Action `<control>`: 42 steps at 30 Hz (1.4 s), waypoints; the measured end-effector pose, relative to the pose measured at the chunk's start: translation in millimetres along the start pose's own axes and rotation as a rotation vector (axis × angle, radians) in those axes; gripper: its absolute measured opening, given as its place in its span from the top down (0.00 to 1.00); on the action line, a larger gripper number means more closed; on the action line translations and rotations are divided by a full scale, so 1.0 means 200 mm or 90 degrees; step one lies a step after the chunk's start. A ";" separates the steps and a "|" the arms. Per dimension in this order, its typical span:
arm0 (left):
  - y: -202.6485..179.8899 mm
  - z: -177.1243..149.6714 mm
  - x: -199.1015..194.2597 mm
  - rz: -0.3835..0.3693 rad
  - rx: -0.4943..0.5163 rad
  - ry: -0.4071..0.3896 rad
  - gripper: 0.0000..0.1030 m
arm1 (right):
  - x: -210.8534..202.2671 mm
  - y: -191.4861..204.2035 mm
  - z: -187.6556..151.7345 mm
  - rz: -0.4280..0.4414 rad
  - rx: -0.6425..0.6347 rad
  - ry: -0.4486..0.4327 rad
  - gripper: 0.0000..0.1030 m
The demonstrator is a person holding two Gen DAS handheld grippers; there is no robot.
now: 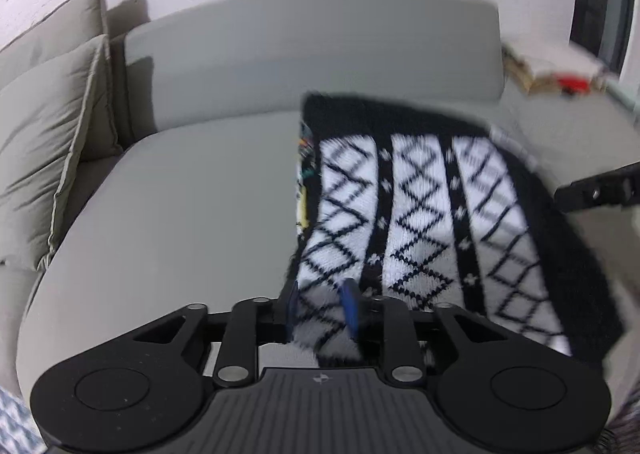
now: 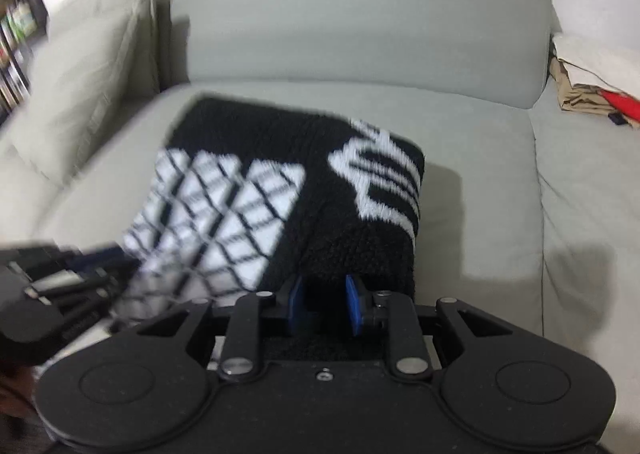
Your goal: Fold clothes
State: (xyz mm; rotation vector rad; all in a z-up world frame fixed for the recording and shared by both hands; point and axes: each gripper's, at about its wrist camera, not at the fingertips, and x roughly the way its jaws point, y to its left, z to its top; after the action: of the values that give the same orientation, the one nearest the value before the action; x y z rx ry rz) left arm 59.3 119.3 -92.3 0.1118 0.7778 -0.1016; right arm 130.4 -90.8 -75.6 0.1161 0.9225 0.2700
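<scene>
Black-and-white knitted sweater [image 2: 280, 190] with the diamond pattern is up off the pale grey fabric sofa seat [image 1: 180, 194], held over it by its near edge. Left gripper [image 1: 320, 306] has its blue pads closed most of the way on the patterned hem, and right gripper [image 2: 325, 304] is pinching the thick black knit the same way, both narrow with cloth between them. Looks to me like it's mid-fold: already doubled into a compact-ish panel, but not laid down or squared up yet. Beige cushions [image 1: 52, 126] sit off to the left. Pretty blurry though, so I can't count the layers.
</scene>
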 end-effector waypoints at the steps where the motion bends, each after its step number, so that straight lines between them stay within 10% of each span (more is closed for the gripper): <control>1: 0.02 0.02 -0.05 -0.011 -0.009 -0.019 0.69 | -0.07 -0.02 0.02 0.010 0.003 -0.016 0.76; 13: -0.09 0.50 0.17 -0.069 -0.007 -0.108 0.72 | 0.02 -0.12 0.33 0.023 0.106 -0.036 0.70; 19: -0.11 0.47 0.72 -0.038 0.016 0.085 0.80 | 0.17 -0.09 0.45 0.015 0.086 -0.022 0.70; 31: 0.03 0.33 0.82 -0.057 -0.088 0.068 0.88 | 0.79 0.00 0.40 -0.019 -0.018 0.130 0.72; 37: -0.08 0.38 0.64 -0.016 -0.031 0.043 0.87 | 0.60 -0.02 0.41 -0.008 -0.020 0.092 0.73; 42: -0.02 0.37 0.26 -0.049 -0.088 -0.004 0.57 | 0.13 -0.12 0.39 0.046 0.021 0.019 0.49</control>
State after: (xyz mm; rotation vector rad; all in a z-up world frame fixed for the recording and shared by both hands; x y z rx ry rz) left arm 146.8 101.9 -78.0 -0.0491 0.7813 -0.1201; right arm 212.2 -105.6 -54.6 0.1763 0.9531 0.3249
